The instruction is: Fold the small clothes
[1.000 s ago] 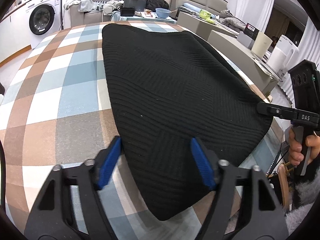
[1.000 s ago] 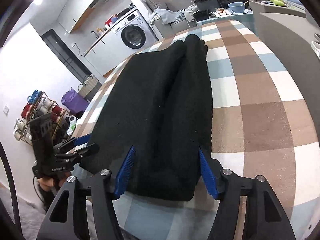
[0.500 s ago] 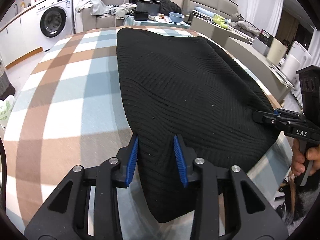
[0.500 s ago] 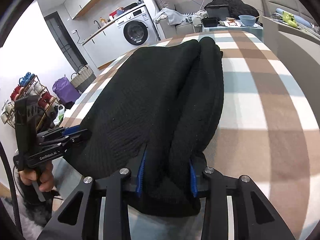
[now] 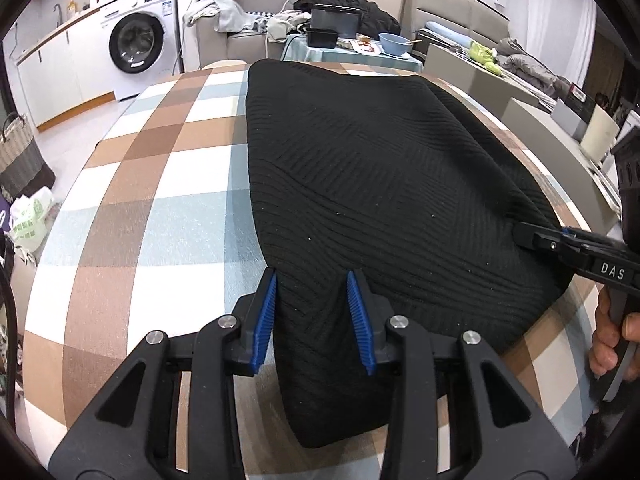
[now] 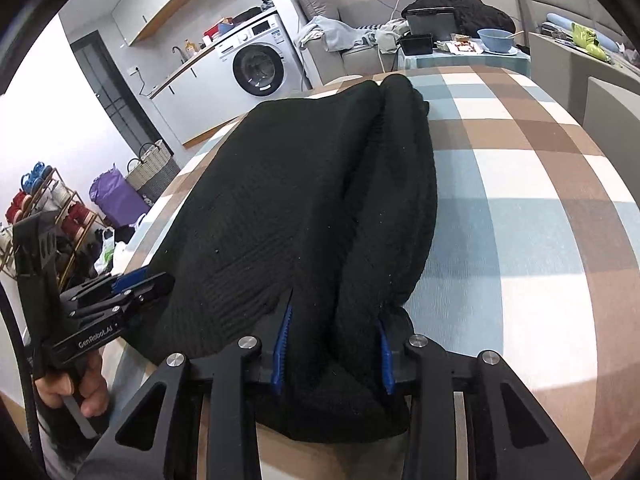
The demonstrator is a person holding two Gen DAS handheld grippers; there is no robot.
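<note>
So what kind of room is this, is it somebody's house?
Most likely a home, a lived-in living area with a laundry corner. There is a washing machine, a sofa piled with clothes, and a checked tablecloth under the black knit garment.

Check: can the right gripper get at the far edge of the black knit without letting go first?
Probably not. The right gripper is shut on the black knit at its near hem, and the far edge lies across the whole garment. The left gripper is clamped on too.

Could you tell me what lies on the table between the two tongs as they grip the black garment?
Only the black knit garment spans from the left tongs to the right tongs, over the checked tablecloth; the left wrist view shows it.
</note>
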